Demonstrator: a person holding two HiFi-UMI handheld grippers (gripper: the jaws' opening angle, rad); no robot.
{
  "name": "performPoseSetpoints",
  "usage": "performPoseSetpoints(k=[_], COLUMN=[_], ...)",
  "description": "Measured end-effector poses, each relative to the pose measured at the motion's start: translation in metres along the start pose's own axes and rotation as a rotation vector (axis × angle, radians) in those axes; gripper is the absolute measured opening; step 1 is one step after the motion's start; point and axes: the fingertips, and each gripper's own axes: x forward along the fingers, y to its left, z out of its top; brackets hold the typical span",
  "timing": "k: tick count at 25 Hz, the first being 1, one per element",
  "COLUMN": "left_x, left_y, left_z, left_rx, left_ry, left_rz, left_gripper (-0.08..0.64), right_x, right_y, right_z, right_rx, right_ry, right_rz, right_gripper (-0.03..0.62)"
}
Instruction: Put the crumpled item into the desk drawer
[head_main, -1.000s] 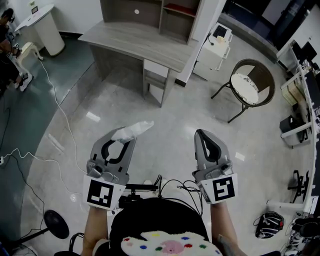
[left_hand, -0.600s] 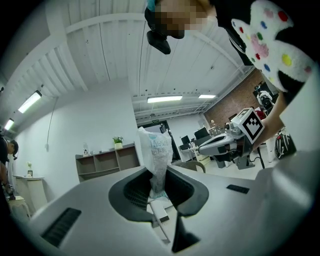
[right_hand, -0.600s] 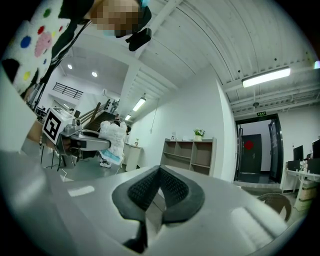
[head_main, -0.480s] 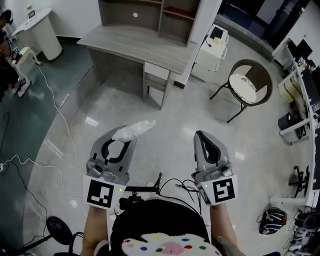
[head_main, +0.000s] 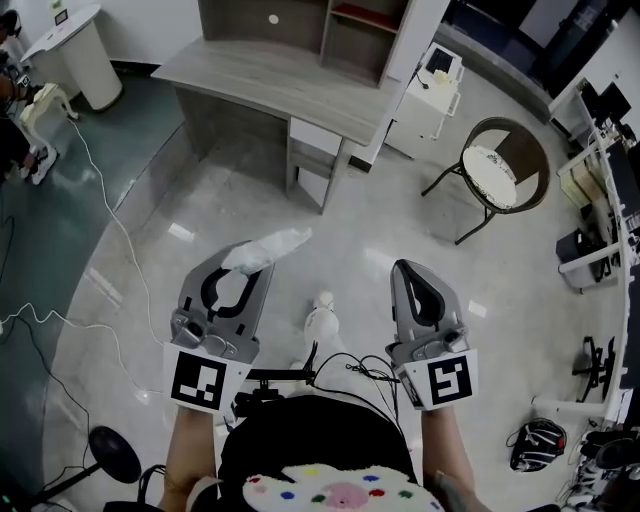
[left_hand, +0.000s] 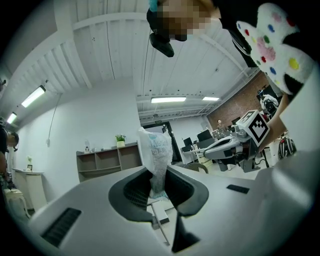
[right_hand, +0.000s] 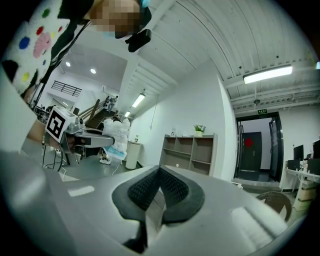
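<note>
Shoe (head_main: 321, 318) appeared; left gripper view shows bag (left_hand: 156, 155) with blue print.

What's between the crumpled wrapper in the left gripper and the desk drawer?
Nothing visible. Bare floor lies between the crumpled wrapper, clamped in the left gripper's jaws, and the desk drawer, whose front looks shut.

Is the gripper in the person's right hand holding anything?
No, the right gripper has its jaws closed against each other with nothing between them.
</note>
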Motion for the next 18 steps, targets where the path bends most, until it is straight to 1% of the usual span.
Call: performPoseSetpoints(k=[5, 12, 18], left_x=[0.035, 0.109, 0.179], left_y=[0.018, 0.055, 0.084], left_z=[-0.014, -0.027, -0.040], left_rx=[0.006, -0.043, -0.065], left_ry=[0.020, 0.035, 0.050], left_rz=[0.026, 0.090, 0.119], left_gripper=[0.063, 0.063, 0.063], right_x=[0.040, 0.117, 0.181], right_y=[-0.028, -0.085, -0.132], right_z=[-0.018, -0.036, -0.051], right_rx=[-0.003, 0.008, -0.002], right_ry=[0.001, 0.008, 0.012], right_rz=[0.032, 0.088, 0.124], right_gripper=[0.008, 0.008, 0.008])
